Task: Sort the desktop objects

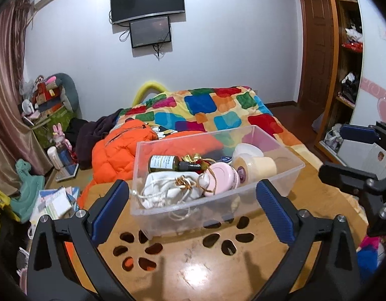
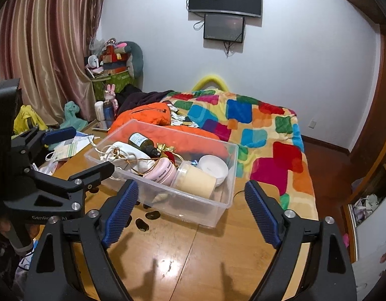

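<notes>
Clear bin (image 1: 291, 173): near wall milky, so the lower parts of the contents smear. White drawstring pouch (image 1: 165, 190) covers the base of the dark bottle (image 1: 165, 163); bottle label too small to read. Pink jar (image 1: 224, 176) hides part of the cream jar (image 1: 255, 166). A small pale object (image 2: 161, 197) on the bin floor, possibly a shell. Right gripper (image 1: 353, 150) cut off by the right edge in the left wrist view. Shelf contents (image 1: 349, 85) too small to tell.

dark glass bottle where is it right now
The dark glass bottle lies on its side in the clear plastic bin, at its far left, above the white drawstring pouch and left of the pink jar.
</notes>
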Demonstrator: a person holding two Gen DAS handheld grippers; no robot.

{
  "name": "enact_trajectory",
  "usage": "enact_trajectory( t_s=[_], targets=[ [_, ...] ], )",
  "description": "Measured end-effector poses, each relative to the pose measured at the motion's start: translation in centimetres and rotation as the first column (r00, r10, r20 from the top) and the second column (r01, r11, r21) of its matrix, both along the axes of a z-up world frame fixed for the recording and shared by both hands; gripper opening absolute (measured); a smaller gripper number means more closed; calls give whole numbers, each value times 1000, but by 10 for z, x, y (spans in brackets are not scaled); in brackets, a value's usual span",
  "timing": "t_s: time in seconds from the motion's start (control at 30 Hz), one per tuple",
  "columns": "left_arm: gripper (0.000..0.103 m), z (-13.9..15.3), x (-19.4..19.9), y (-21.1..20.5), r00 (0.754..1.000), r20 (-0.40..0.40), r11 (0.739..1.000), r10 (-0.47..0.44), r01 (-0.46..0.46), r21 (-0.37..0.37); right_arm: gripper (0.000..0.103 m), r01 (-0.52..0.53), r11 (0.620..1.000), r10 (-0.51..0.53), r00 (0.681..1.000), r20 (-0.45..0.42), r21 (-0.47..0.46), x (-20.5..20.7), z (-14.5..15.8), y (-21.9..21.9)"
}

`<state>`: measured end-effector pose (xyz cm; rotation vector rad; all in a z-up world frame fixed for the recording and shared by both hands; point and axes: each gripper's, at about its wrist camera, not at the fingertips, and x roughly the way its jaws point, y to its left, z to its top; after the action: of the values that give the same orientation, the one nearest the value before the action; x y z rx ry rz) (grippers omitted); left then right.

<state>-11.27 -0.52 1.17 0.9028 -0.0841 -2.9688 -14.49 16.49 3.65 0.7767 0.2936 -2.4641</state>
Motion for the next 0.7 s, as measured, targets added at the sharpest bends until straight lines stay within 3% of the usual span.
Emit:
enact_trajectory(
  t_s=[0.07,0.37,0.7],
  targets=[
    [102,-2,4,-1,1000,3,1000,-4,4,17,103,11,1000,-11,1000,-18,-11,8,-1,5],
    [102,-14,21,-3,1000,9,999,27,-28,46,103,83,992,-81,996,25,-98,21,-20,23],
    [103,-23,45,-1,998,2,996,59,-59,65,103,155,982,-152,988,35,-107,24,-35,32]
  ],
)
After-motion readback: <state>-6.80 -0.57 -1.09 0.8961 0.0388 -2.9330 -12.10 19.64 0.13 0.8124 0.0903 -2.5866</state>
